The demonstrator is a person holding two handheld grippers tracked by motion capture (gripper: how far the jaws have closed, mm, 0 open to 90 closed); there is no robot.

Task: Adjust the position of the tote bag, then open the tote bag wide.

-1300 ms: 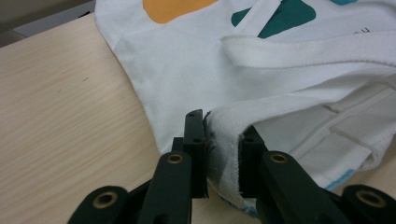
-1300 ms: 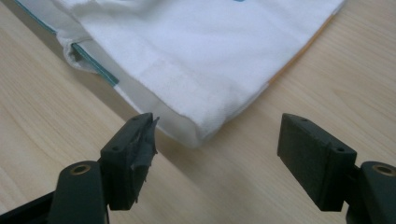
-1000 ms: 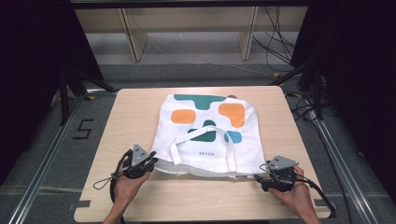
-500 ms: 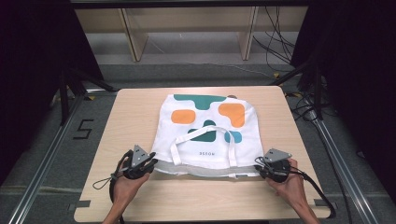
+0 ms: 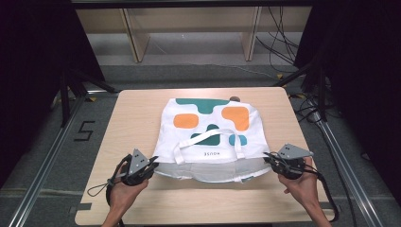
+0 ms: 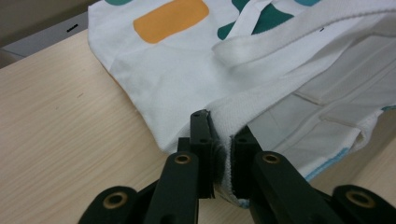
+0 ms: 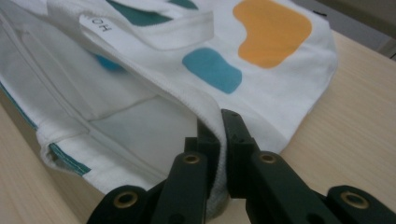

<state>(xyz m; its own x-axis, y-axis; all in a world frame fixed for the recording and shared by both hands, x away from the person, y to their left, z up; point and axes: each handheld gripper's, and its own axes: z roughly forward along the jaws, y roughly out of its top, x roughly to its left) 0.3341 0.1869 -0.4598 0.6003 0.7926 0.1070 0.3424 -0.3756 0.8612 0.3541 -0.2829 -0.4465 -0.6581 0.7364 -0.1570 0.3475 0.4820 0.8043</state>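
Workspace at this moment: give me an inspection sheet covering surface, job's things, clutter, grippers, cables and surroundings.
Surface: light wooden table, bare around the bag.
Job's things: white tote bag with orange and teal patches lying flat, mouth toward the person, upper rim lifted a little; a handle lies looped across it.
Clutter: a small dark object at the bag's far edge, too small to identify.
Grippers: left gripper shut on the bag's rim at its near left corner; right gripper shut on the rim at its near right corner, its jaws having just closed.
Cables: one cable trails from the left gripper; more cables on the floor beyond.
Surroundings: metal rails, a floor mark "5", wooden shelving legs.
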